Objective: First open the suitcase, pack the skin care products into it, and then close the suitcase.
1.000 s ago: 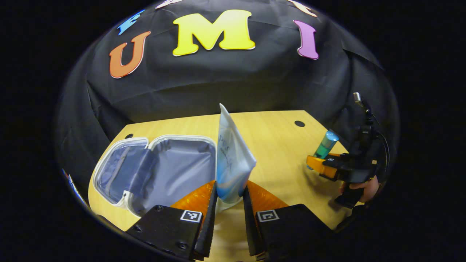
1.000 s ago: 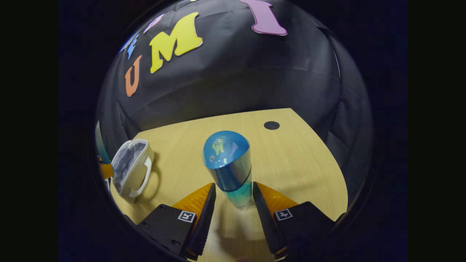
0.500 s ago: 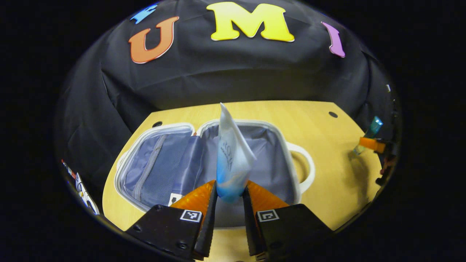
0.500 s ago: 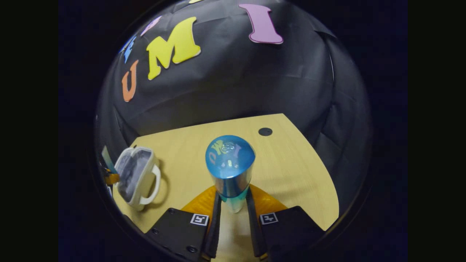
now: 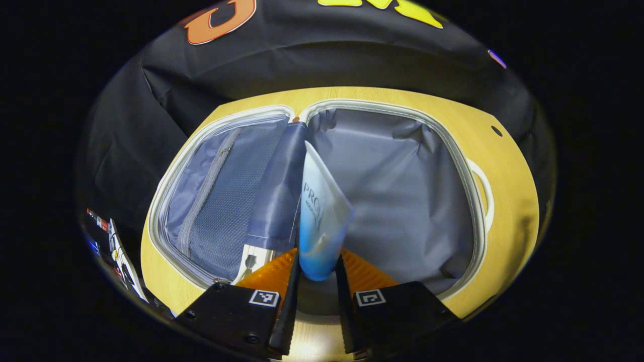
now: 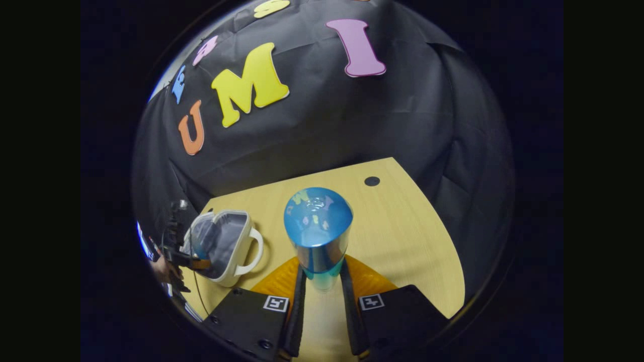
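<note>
Left hand-held gripper (image 5: 316, 274) clamps tube (image 5: 319, 221) above open suitcase (image 5: 453, 151); right hand-held gripper (image 6: 322, 281) clamps bottle (image 6: 318, 231).

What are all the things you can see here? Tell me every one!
Suitcase: one, white rim with grey-blue lining, lying open on the table.
Tube: one, white fading to blue, held over the open suitcase.
Bottle: one, see-through teal with a blue cap, upright.
Table: one, light wood, with dark round holes near the edge.
Booth wall: black cloth behind the table.
Left gripper: jaws shut on the tube.
Right gripper: jaws shut on the bottle.
Hand: one, holding the left gripper, beside the suitcase in the right gripper view.
</note>
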Demonstrator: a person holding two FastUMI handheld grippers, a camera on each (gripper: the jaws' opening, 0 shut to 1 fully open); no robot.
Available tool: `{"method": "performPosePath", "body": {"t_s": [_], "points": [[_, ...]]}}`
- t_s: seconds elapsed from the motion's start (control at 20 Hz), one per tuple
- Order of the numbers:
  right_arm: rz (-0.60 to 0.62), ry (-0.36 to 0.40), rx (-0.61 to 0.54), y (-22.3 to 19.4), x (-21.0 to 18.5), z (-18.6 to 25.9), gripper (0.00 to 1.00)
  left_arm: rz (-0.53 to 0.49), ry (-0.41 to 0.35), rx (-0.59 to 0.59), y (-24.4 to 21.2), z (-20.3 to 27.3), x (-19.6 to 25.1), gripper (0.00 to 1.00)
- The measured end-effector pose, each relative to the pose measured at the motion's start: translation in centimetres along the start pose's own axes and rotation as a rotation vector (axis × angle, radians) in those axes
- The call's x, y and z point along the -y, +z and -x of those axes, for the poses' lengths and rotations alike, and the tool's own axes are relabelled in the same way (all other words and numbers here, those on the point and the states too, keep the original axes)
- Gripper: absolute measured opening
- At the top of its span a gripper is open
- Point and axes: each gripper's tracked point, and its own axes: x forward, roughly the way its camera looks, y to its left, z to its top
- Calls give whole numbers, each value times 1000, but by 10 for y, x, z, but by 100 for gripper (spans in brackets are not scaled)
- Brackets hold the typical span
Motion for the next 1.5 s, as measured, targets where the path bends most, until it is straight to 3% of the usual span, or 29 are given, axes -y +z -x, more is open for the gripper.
{"method": "performPosePath", "body": {"t_s": [0.3,0.7,0.75,0.8,0.85,0.95,1.05,1.1,1.15,1.2,1.25,1.35,1.5], "points": [[-5,22,36,17,0,15,31,70,42,-104,-5,-21,3,41],[-4,21,20,11,5,24,34,87,44,-107,0,-22,5,44],[4,22,21,11,4,25,31,91,37,-104,-1,-22,7,45],[13,24,20,11,2,26,34,94,29,-100,0,-22,9,46],[20,30,19,10,-2,27,34,99,10,-97,0,-21,14,59],[35,45,17,10,-14,26,34,101,-13,-90,0,-18,20,66],[60,85,8,9,-40,25,34,115,-31,-60,6,-11,22,69],[79,115,3,10,-57,22,34,127,-74,-18,14,-1,28,69],[99,149,0,10,-78,20,34,147,-127,55,26,17,36,77],[121,186,-2,11,-102,16,34,156,-170,130,38,37,39,70],[141,223,-5,12,-128,12,34,153,-193,211,49,57,36,80],[184,291,-16,10,-179,1,34,149,-191,329,55,93,16,100],[225,372,-67,-8,-250,-28,31,192,-173,421,47,132,-22,100]]}}
